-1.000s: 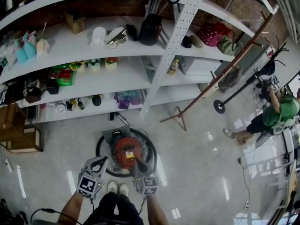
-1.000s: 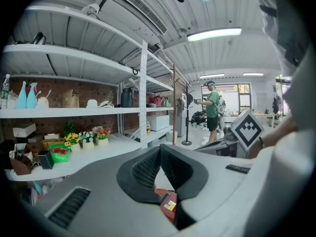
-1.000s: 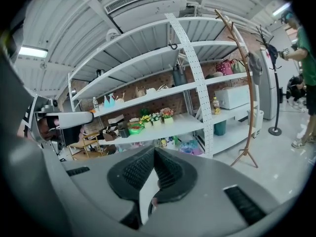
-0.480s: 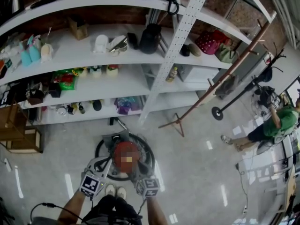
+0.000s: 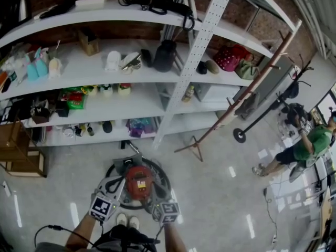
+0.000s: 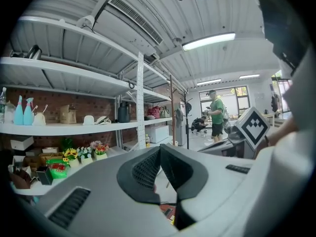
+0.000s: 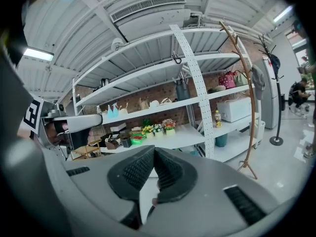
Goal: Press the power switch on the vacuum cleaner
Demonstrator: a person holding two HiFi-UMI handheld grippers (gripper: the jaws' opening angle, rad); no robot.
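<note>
Though round red vacuum [image 5: 139,181] near, left tool [image 6: 160,151], right tool [image 7: 154,152] closed (ribbed).

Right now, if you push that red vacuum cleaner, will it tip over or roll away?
The vacuum cleaner looks squat and wide, so it probably won't tip. Its hose lies coiled around it and would likely flop. Wheels aren't visible.

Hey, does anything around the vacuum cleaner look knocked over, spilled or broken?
Nothing stands out. The vacuum cleaner sits upright on the floor with its hose coiled round it, and nothing near it looks spilled or broken.
</note>
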